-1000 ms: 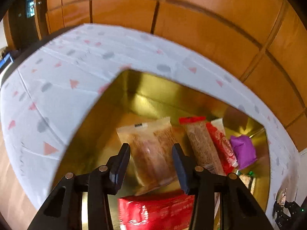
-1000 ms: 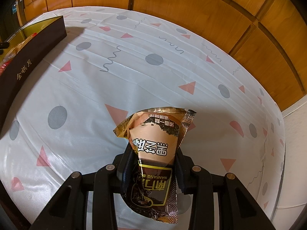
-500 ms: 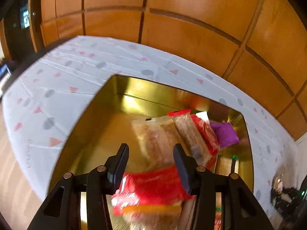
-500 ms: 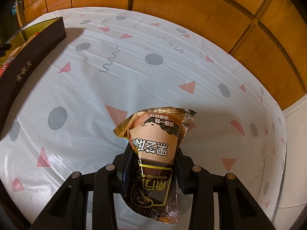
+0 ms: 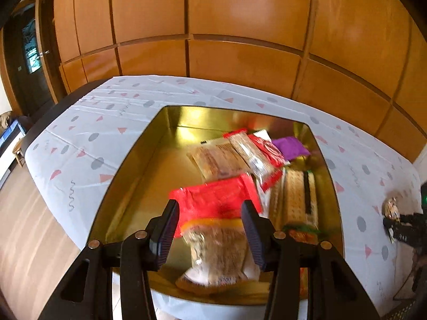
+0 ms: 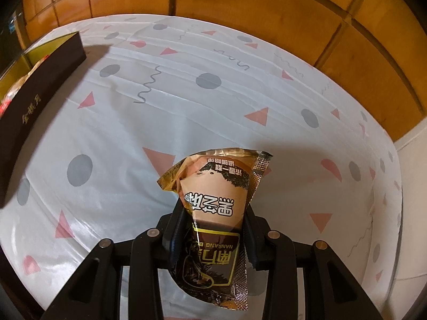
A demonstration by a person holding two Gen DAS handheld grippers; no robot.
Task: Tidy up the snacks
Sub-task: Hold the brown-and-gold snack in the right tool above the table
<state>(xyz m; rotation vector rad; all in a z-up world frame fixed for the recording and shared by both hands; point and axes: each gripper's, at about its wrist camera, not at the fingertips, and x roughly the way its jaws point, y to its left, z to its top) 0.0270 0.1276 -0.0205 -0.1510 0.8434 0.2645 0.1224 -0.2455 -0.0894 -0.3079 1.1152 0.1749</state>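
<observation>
Gold-lined box [image 5: 138, 165] w/ dark outer wall sits on the tablecloth [image 5: 80, 138]; inside: red packet [image 5: 216, 202] near the front, clear-wrapped biscuit packet [image 5: 218, 160] behind it, red-and-clear bar [image 5: 253, 154] beside that, purple pouch [image 5: 289, 146] at far right, cracker packs [image 5: 293, 194] along the right wall; blurred clear snack bag [image 5: 216, 253] at the near edge. Left gripper [image 5: 210, 232] hangs above the box, jaws spread wide, gripping nothing. Right gripper [image 6: 213, 224] clenched on a brown foil sachet [image 6: 216, 213], crinkly, glossy, tapered, held above the cloth, well apart from the box [image 6: 40, 85] at left; cloth white w/ grey dots, pink triangles, squiggles; wood panels [image 6: 240, 8] behind.
</observation>
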